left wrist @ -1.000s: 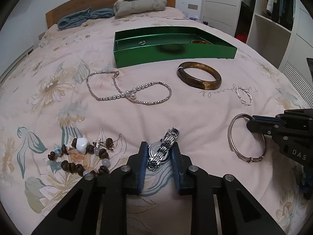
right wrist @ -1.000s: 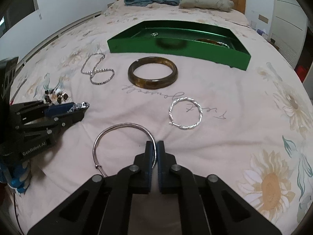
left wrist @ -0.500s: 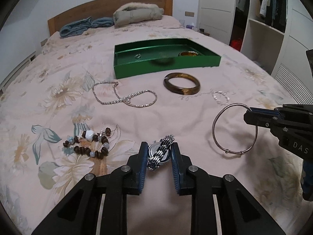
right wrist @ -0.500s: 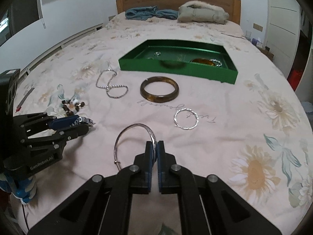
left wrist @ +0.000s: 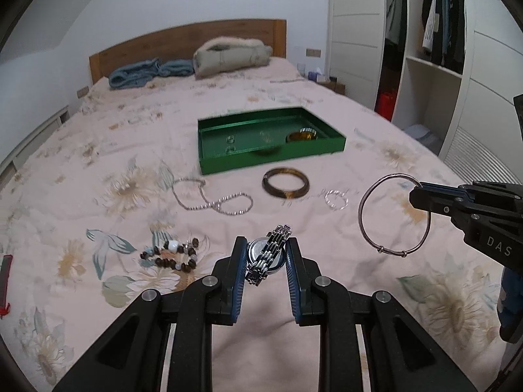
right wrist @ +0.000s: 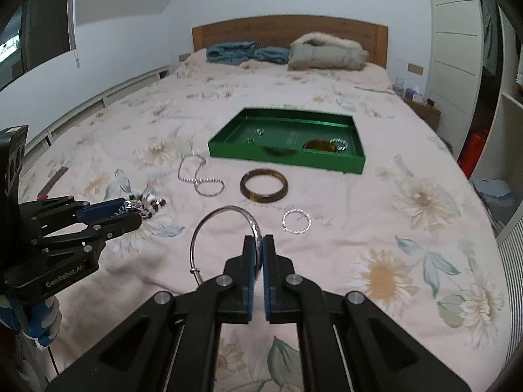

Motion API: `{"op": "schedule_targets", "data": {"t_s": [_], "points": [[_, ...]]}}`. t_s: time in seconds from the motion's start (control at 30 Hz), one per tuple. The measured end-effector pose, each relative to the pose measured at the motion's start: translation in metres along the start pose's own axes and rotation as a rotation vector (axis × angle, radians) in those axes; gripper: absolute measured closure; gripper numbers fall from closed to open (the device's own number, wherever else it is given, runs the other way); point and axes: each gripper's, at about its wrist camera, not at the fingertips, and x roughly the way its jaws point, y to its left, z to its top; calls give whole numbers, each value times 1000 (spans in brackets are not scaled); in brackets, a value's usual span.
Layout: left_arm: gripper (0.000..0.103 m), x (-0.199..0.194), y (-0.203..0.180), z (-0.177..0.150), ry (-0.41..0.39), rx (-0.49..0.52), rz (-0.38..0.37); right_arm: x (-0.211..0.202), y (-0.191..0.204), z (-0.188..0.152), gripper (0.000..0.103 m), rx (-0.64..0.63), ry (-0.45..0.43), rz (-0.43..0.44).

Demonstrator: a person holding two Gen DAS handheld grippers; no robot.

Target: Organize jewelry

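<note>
My left gripper point(left wrist: 265, 251) is shut on a silver watch point(left wrist: 267, 254) and holds it above the bed; it also shows in the right wrist view point(right wrist: 130, 210). My right gripper point(right wrist: 258, 245) is shut on a thin silver bangle point(right wrist: 225, 238), lifted off the bed, also seen in the left wrist view point(left wrist: 392, 215). A green tray point(right wrist: 284, 160) holding small rings and a gold bangle lies further up the bed. A brown bangle point(right wrist: 263, 185), a twisted silver ring point(right wrist: 296, 221), a silver necklace point(right wrist: 199, 176) and a beaded bracelet point(left wrist: 170, 256) lie on the bedspread.
Folded blue cloth point(right wrist: 235, 52) and a beige jacket point(right wrist: 327, 52) lie by the wooden headboard. An open wardrobe point(left wrist: 434, 49) stands to the right of the bed. A red-tipped object point(left wrist: 5, 281) lies at the bed's left edge.
Both grippers have risen and pulled back from the bed, lifting the watch and the thin silver bangle; the tray and loose jewelry now look farther away.
</note>
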Motion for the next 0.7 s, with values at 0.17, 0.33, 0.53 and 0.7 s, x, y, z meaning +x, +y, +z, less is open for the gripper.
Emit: {"op": "schedule_targets", "data": {"t_s": [0.17, 0.33, 0.53, 0.7], "points": [[80, -22, -10, 3, -34, 12, 5, -29, -1, 4, 99, 11, -47, -14], [80, -39, -19, 13, -74, 28, 12, -55, -6, 10, 99, 24, -94, -29], [80, -47, -26, 40, -117, 42, 21, -79, -17, 29, 99, 33, -154, -54], [80, -44, -21, 82, -145, 37, 23, -94, -30, 62, 99, 37, -213, -82]]}}
